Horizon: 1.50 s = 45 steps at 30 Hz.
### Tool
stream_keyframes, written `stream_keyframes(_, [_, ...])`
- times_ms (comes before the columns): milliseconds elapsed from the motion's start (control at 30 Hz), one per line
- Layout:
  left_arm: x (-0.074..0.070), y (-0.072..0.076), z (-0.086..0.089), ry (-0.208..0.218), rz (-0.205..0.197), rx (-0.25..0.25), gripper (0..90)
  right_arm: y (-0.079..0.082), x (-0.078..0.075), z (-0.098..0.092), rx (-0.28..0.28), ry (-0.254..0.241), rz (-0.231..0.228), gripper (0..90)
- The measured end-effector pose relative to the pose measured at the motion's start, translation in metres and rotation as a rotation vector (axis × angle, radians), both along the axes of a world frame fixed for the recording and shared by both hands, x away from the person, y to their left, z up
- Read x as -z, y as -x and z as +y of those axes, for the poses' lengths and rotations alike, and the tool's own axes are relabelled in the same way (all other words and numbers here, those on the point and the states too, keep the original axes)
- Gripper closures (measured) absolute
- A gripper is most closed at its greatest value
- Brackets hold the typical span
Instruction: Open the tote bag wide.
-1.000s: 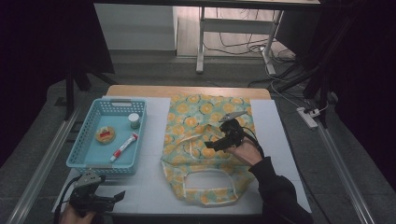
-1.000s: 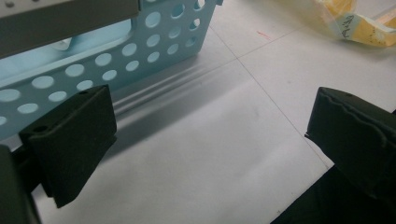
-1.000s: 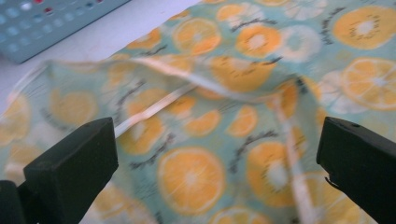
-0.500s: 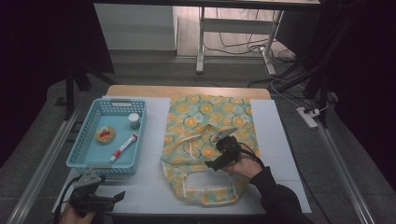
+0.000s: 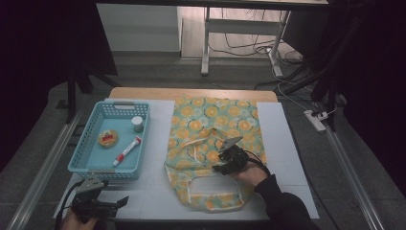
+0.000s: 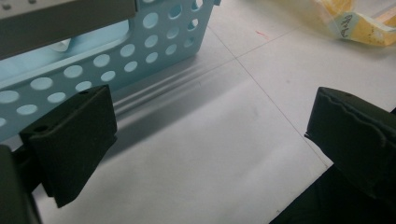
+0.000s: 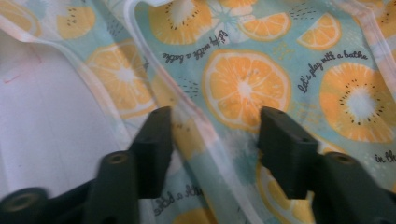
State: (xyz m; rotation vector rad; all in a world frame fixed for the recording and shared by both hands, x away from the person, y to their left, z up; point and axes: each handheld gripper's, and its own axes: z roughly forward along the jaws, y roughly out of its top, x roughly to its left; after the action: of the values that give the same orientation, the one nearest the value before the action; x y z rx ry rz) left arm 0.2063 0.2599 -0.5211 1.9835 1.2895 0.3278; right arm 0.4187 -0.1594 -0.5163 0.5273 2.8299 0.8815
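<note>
Both jaws of the right gripper, just been closing yet not pressing, straddle a raised fold of the bag, so they could slip off or pinch both layers; the left gripper gapes empty.

The high view is dim, its surroundings nearly black, while the counter catches soft overhead light and looks slightly grainy. In the left gripper view, the blue basket casts a striped shadow toward the near edge. The right gripper view is bright; the claw's base blurs.
</note>
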Motion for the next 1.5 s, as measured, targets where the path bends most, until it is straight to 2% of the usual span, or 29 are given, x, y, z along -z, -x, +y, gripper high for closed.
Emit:
stream_keyframes(33, [0.0,0.0,0.0,0.0,0.0,0.0,1.4,0.0,0.0,0.0,0.0,0.0,0.0,55.3])
stream_keyframes(67, [0.0,0.0,0.0,0.0,0.0,0.001,1.5,0.001,0.0,0.0,-0.006,0.002,-0.002,61.0])
stream_keyframes(100, [0.0,0.0,0.0,0.0,0.0,0.001,1.5,0.004,-0.001,0.0,-0.029,0.002,0.002,71.9])
stream_keyframes(167, [0.0,0.0,0.0,0.0,0.0,0.001,1.5,0.005,-0.001,0.0,-0.034,0.002,0.007,75.5])
stream_keyframes(233, [0.0,0.0,0.0,-0.002,0.0,0.001,1.6,0.005,-0.001,-0.001,-0.042,-0.004,0.028,86.0])
stream_keyframes(333, [0.0,0.0,0.0,-0.002,0.0,0.001,1.6,0.005,-0.001,-0.002,-0.039,-0.009,0.037,89.6])
stream_keyframes(367, [0.0,0.0,0.0,-0.002,0.0,0.002,1.6,0.002,-0.002,-0.004,-0.032,-0.02,0.065,89.9])
stream_keyframes(467, [0.0,0.0,0.0,-0.001,0.0,0.002,1.6,0.0,-0.003,-0.005,-0.038,-0.022,0.079,90.0])
stream_keyframes(667, [0.0,0.0,0.0,0.0,0.001,0.002,1.6,-0.004,-0.016,-0.009,-0.009,-0.089,0.075,90.0])
stream_keyframes(1067, [0.0,-0.001,0.0,0.004,0.003,-0.001,1.6,-0.008,-0.03,-0.005,0.008,-0.119,0.056,90.0])
stream_keyframes(1133, [0.0,-0.001,0.0,0.004,0.005,-0.001,1.6,-0.009,-0.035,-0.003,-0.004,-0.137,0.055,90.0])
stream_keyframes(1400, [0.001,-0.001,0.002,0.01,0.006,-0.006,1.6,-0.015,-0.047,0.005,-0.016,-0.143,0.042,90.0])
stream_keyframes(1500, [0.001,-0.001,0.002,0.011,0.005,-0.005,1.6,-0.021,-0.053,0.007,-0.004,-0.176,0.046,90.0])
